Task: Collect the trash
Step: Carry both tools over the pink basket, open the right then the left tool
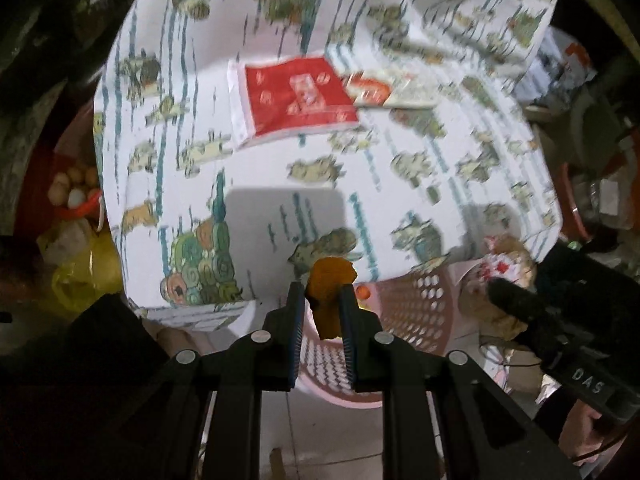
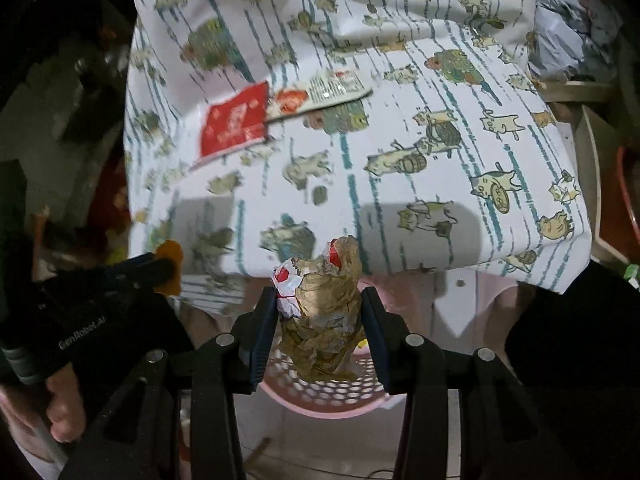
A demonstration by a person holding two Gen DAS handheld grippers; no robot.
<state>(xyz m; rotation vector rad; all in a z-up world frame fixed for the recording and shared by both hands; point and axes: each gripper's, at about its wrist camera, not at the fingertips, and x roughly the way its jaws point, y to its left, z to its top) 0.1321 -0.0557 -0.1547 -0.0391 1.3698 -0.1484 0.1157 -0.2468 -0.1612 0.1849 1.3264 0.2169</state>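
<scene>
Hanging over pink basket [image 1: 404,312] rim, left tongs [image 1: 322,300] (peel [image 1: 330,292] gripped)

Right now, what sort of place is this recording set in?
Probably a lived-in home room, cluttered at the edges. A table under a cat-print tablecloth holds red packets; a pink plastic basket sits on the tiled floor below; bags and a bowl of eggs crowd the side.
</scene>
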